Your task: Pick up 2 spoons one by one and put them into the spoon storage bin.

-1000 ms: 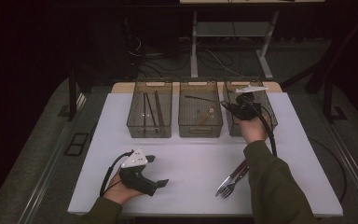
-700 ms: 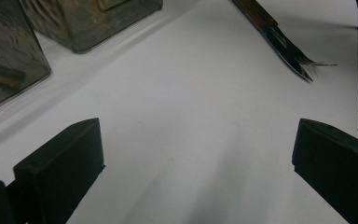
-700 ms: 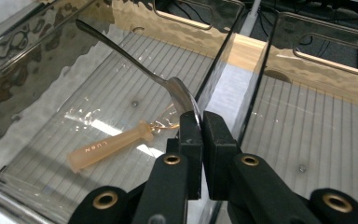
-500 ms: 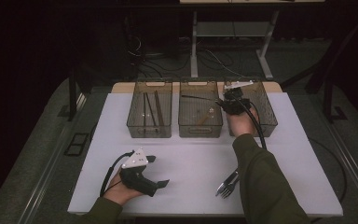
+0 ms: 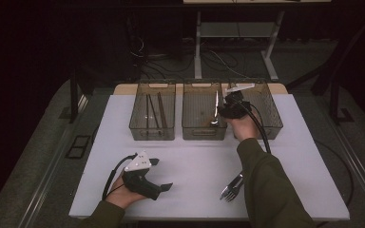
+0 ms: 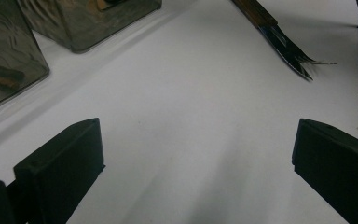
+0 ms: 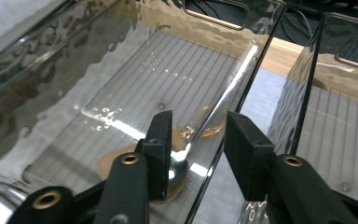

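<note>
Steel spoon now lies in middle bin; right hand-held gripper just opened.

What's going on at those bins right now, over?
Right gripper over middle bin, jaws just opening, spoon dropped inside. Left gripper open, resting on table. Forks wait. Nothing blocking.

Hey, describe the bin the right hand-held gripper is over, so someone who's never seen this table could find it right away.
On the white table, three clear smoky plastic bins stand in a row along the far edge. The one meant is the middle bin, with the right hand-held gripper over its right wall. Unlike the left bin, which holds long dark sticks, this one has a shiny spoon lying in it.
</note>
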Available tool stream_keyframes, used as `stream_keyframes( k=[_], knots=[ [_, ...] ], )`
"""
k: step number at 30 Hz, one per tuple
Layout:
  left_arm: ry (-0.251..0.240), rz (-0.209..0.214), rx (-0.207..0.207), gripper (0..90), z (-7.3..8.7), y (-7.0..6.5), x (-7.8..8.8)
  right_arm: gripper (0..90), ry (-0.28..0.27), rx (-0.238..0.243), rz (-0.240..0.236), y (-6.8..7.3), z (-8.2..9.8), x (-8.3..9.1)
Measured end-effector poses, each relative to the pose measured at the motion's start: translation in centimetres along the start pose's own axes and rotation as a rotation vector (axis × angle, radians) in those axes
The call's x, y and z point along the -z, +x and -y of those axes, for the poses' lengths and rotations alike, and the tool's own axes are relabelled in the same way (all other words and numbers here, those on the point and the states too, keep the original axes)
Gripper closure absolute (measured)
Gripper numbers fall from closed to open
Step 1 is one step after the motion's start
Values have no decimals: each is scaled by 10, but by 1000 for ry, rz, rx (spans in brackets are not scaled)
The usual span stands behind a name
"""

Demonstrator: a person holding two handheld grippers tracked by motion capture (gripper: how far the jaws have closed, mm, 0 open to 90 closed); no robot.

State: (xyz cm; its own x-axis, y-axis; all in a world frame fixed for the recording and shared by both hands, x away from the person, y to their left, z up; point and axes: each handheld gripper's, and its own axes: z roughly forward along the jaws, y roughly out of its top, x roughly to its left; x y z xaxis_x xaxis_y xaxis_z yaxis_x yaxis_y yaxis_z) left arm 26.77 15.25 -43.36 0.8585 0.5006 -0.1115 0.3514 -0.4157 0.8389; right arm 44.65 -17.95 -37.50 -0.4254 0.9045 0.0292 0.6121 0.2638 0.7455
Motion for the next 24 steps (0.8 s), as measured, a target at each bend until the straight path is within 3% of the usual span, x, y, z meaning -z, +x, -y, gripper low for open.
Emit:
stream_keyframes(
  k=[3, 12, 24],
  knots=[
    [3, -1, -2, 7, 0, 1, 0, 552, -21, -33, -36, -1, 1, 4],
    [11, 7, -2, 7, 0, 0, -1, 398, -57, -8, -109, -1, 8, 20],
    [16, 3, -8, 5, 1, 1, -1, 378, -98, 27, -205, -1, 30, 47]
  ],
)
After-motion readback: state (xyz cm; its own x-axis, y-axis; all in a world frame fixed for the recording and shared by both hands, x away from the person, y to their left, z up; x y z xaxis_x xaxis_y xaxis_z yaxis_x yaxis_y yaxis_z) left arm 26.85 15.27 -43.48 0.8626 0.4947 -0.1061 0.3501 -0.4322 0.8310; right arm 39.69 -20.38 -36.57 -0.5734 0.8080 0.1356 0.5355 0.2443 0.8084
